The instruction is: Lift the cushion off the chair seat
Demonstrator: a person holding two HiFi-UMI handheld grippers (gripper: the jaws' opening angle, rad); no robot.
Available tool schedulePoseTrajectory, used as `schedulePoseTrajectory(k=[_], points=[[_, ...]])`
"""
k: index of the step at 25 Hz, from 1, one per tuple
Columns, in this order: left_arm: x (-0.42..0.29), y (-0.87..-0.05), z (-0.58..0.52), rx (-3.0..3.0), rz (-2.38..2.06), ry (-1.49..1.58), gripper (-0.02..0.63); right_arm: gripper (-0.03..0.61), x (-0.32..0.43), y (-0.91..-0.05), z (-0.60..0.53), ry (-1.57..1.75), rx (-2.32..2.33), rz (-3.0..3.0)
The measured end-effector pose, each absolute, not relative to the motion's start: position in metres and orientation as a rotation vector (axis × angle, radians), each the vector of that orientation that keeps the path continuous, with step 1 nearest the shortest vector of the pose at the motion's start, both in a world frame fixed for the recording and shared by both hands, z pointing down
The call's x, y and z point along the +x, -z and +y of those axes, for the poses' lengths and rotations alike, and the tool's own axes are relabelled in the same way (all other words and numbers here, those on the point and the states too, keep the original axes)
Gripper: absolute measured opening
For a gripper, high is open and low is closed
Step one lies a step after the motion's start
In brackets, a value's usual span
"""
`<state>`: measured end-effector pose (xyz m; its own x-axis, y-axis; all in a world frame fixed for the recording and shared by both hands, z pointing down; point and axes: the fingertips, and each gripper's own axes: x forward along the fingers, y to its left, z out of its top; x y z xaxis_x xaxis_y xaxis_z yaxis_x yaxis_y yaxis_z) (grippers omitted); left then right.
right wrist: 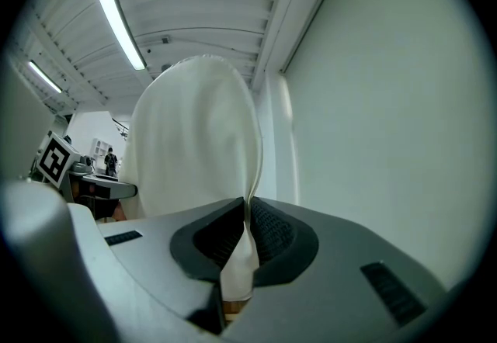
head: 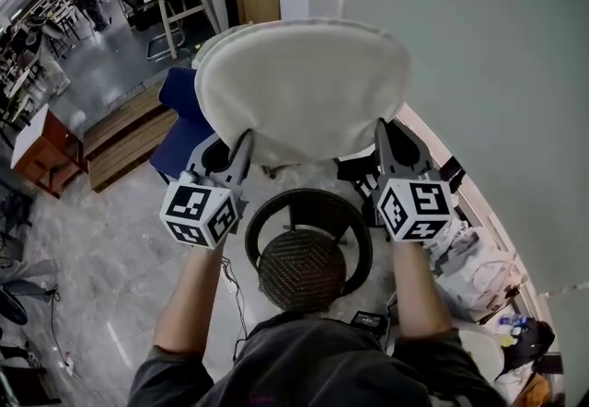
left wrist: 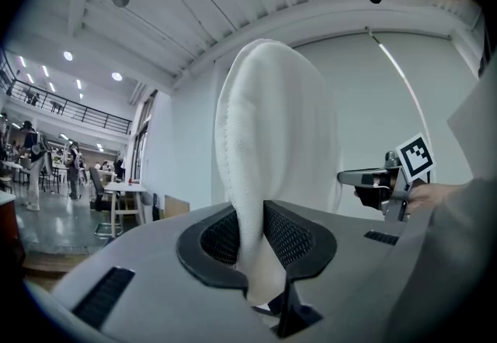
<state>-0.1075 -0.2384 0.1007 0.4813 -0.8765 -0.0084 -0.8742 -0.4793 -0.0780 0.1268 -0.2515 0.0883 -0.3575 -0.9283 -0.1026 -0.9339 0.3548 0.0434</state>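
A round white cushion [head: 304,87] hangs in the air, well above the round black chair seat [head: 302,269] with its woven middle. My left gripper [head: 241,155] is shut on the cushion's near left edge, my right gripper [head: 382,145] on its near right edge. In the left gripper view the thick cushion [left wrist: 272,155] stands edge-on between the pads of my left gripper [left wrist: 260,237], and the right gripper [left wrist: 365,177] shows beyond it. In the right gripper view a thin fold of the cushion [right wrist: 198,155] is pinched by my right gripper [right wrist: 245,233], whose jaws have just closed a little further.
A white wall [head: 479,46] rises close on the right. White bags and clutter [head: 479,272] lie along its foot. A blue armchair [head: 184,129] and wooden steps [head: 124,133] stand to the left, tables and people further back. Cables run over the marble floor [head: 120,258].
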Motion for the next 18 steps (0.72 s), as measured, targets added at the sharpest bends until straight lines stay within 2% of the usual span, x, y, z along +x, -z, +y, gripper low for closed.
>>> schedulePoseTrajectory(k=[18], points=[[-0.104,-0.107,-0.236,-2.641,1.577,0.046,0.081,0.032,0.130,-0.094,-0.248,-0.157,-1.744,2.549]])
